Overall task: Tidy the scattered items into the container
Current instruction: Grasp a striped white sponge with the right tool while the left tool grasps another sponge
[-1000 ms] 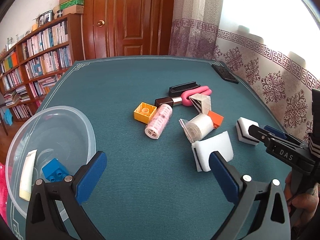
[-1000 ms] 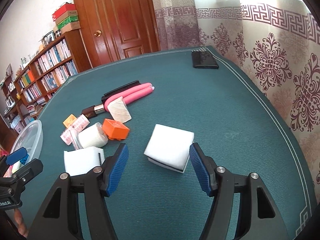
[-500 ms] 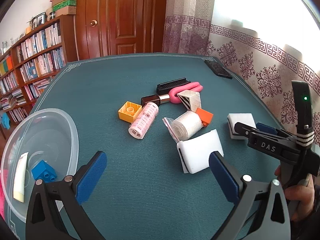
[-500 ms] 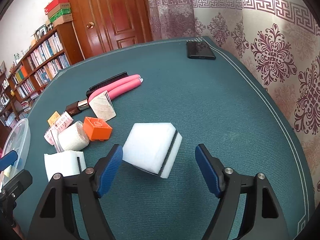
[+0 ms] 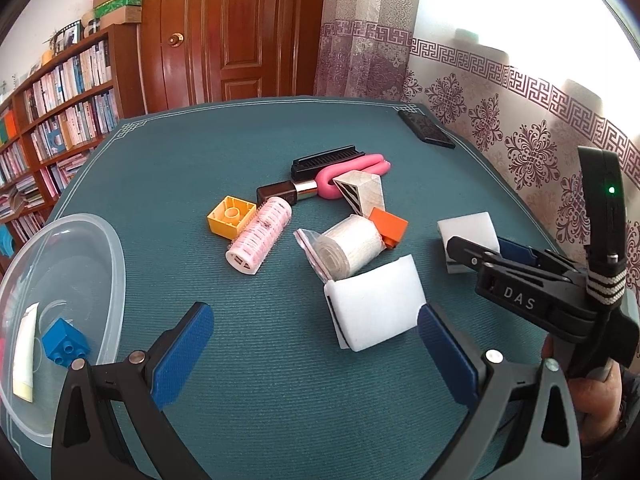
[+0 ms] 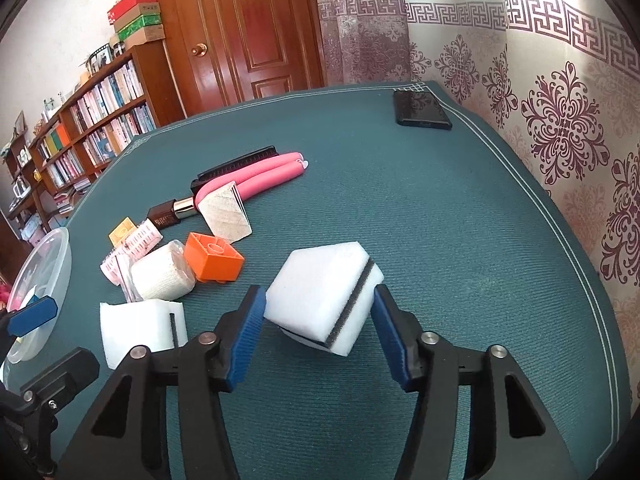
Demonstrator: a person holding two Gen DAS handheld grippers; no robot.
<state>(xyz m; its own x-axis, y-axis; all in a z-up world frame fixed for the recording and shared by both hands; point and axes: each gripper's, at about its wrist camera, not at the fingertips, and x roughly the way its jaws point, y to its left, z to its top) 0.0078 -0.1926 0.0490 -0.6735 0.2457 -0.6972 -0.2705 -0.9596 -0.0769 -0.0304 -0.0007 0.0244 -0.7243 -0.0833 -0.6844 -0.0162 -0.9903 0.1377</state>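
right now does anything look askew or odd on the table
Yes: the sponge between the right gripper pads sits tilted on one edge, not flat, with the left pad at its side and the right pad at its corner. A second sponge also stands on its side. Nothing looks spilled or damaged.

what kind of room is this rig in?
Likely a home study or living room, not a lab: a packed bookshelf, a panelled wooden door, patterned curtains, and a table under a teal cloth strewn with household odds and ends.
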